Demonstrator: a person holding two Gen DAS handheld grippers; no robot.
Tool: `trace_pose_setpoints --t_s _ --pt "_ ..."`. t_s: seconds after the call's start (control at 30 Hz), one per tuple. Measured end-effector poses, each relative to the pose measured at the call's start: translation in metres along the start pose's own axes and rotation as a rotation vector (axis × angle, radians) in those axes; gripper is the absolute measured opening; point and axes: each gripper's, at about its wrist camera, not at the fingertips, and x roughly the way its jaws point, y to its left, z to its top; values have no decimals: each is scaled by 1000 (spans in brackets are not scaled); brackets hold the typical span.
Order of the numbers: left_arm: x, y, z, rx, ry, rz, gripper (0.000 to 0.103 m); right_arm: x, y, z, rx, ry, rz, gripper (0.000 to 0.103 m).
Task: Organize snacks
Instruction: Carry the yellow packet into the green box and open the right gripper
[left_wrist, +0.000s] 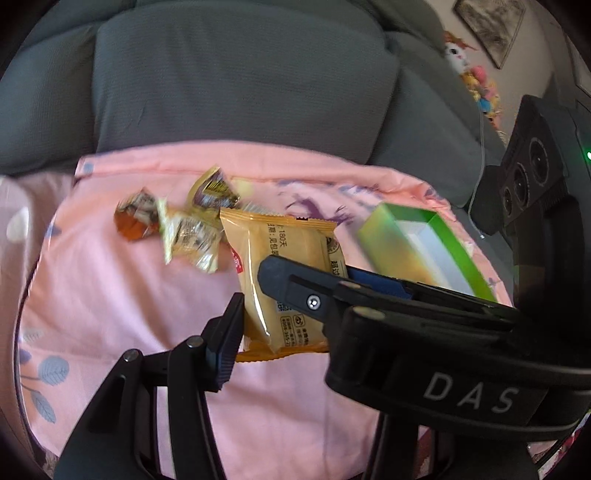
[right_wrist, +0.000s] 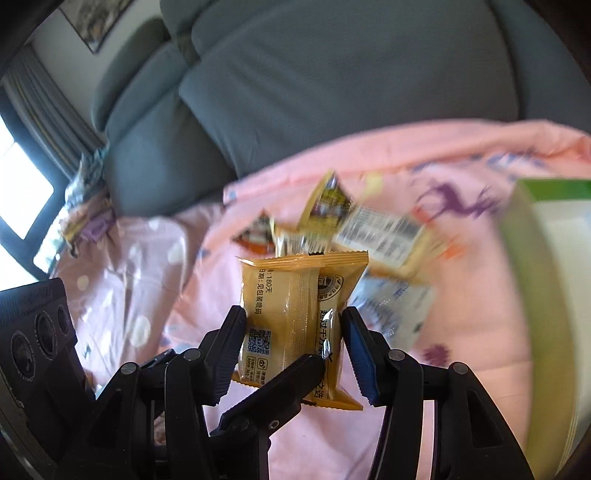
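An orange snack packet (left_wrist: 280, 258) (right_wrist: 291, 302) hangs upright above the pink cloth (left_wrist: 110, 295), and both grippers are on it. My right gripper (right_wrist: 295, 325) is shut on it, a pad pressing each side edge. My left gripper (left_wrist: 288, 317) has its left pad against the packet's left edge. Its other finger is hidden behind the right gripper, one of whose fingers (left_wrist: 295, 291) crosses the packet's front. In the right wrist view one of the left gripper's fingers (right_wrist: 280, 387) lies across the packet's lower front. An open green box (left_wrist: 424, 236) (right_wrist: 546, 280) with a white inside stands to the right.
Several loose wrapped snacks (left_wrist: 177, 229) lie on the cloth behind the packet. Near the box lie a barcoded packet (right_wrist: 380, 236) and a white-and-blue one (right_wrist: 395, 306). Grey sofa cushions (left_wrist: 236, 81) rise at the back. Toys (left_wrist: 476, 85) sit far right.
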Motion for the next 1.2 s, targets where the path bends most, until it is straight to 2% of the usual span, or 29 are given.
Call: trace_pose_setpoints --t_s 0.13,0.4,0.67,0.77,0.9,1.2 --pt "-14 -33 4 80 -56 -45 51 -40 -3 -1 -11 -108 -47 56" --pt "6 -91 9 159 -53 -157 51 -86 -46 -11 46 -197 -164 56" --pt "33 -146 19 240 -29 -210 51 -121 -96 -13 174 -291 -202 56" --pt "48 -164 18 241 -1 -230 51 -127 -117 -15 221 -292 -203 56" --pt "68 -181 16 238 42 -282 50 -135 -143 -17 289 -291 -246 56" --pt "99 -219 8 277 116 -312 49 -144 -193 -30 418 -269 -272 56"
